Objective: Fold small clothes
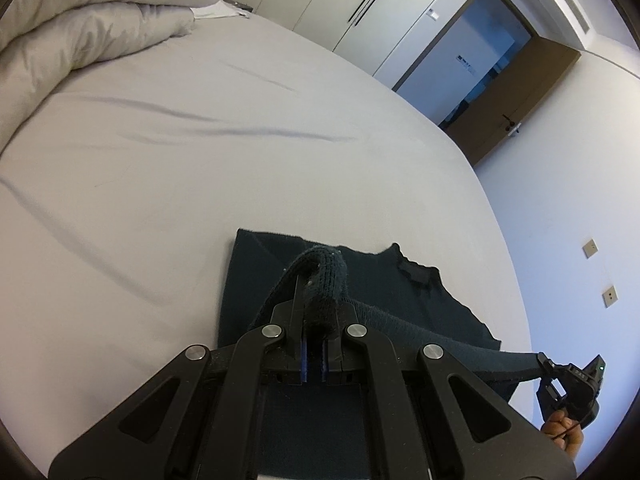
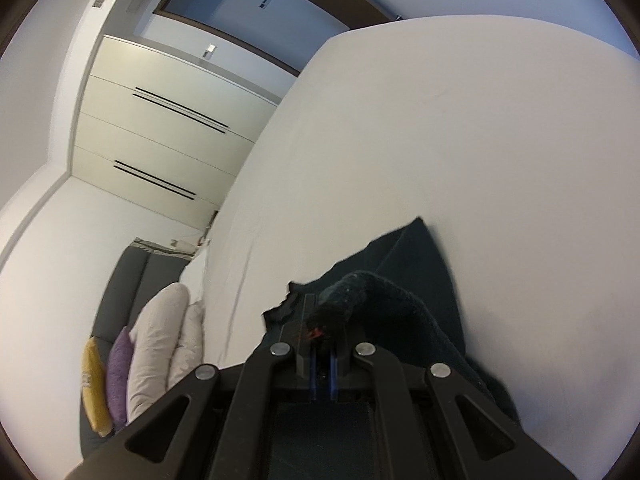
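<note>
We hold the dark knit sweater [image 1: 256, 280] on the white bed sheet [image 1: 160, 160], at 6 o'clock in both views. L gripper [image 1: 314, 320]: jaws clamped on the ribbed hem. R gripper [image 2: 324, 332]: jaws clamped on the same hem, which runs taut btwn them. Folded duvet [image 1: 80, 32] lies at 10 o'clock.

Dark knit garment [image 1: 432, 300], coarse and matt. Smooth cloth sheet [image 1: 200, 168], faintly creased. Matt black plastic left tool [image 1: 314, 312] with shiny metal pins.
</note>
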`<state>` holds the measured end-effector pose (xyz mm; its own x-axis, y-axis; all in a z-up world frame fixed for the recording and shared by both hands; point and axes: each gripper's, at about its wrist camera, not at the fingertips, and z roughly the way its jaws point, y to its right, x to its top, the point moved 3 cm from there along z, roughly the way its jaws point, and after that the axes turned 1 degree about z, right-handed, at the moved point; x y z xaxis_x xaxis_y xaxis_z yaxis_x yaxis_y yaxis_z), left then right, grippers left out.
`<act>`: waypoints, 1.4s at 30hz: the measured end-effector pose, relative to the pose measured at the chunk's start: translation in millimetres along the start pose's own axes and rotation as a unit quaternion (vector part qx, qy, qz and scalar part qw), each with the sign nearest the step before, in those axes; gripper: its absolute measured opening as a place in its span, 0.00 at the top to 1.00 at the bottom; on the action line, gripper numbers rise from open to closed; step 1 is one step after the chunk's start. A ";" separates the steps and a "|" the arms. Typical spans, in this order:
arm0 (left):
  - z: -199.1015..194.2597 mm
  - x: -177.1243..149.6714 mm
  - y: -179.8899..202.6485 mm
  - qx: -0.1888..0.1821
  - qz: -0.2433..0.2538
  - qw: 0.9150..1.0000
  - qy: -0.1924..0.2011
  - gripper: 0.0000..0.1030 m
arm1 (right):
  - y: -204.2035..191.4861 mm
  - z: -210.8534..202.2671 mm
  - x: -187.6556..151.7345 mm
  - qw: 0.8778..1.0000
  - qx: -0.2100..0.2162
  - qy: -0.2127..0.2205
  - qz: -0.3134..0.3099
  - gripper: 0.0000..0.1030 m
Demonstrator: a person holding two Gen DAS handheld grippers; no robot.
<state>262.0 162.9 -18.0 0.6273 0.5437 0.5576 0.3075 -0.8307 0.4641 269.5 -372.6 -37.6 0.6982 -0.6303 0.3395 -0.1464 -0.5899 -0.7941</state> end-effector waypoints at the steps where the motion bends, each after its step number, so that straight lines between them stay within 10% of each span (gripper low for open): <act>1: 4.6 2.2 -0.4 0.001 0.000 1.000 -0.002 0.97 | 1.3 4.6 2.4 1.000 -0.003 -0.001 0.001 0.96; 30: 161.3 29.7 -32.1 0.015 -0.001 0.998 -0.059 0.85 | 48.3 107.9 38.8 0.998 -0.050 -0.034 0.030 0.93; 34: 159.4 33.6 -38.4 0.007 -0.014 0.999 -0.047 0.29 | 50.7 104.1 43.5 0.999 -0.011 -0.030 0.044 0.66; 37: 155.2 38.2 -44.0 0.006 -0.022 0.999 -0.042 0.29 | 43.3 99.3 47.8 0.998 0.016 -0.020 0.049 0.33; 42: 133.2 40.8 -49.8 -0.006 -0.033 0.999 -0.020 0.29 | 42.2 80.7 50.8 0.998 0.018 0.010 0.067 0.30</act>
<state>367.6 210.5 -110.1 0.6338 0.5925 0.4972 0.3405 -0.7910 0.5084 355.4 -388.8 -94.5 0.6601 -0.7122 0.2386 -0.2118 -0.4813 -0.8506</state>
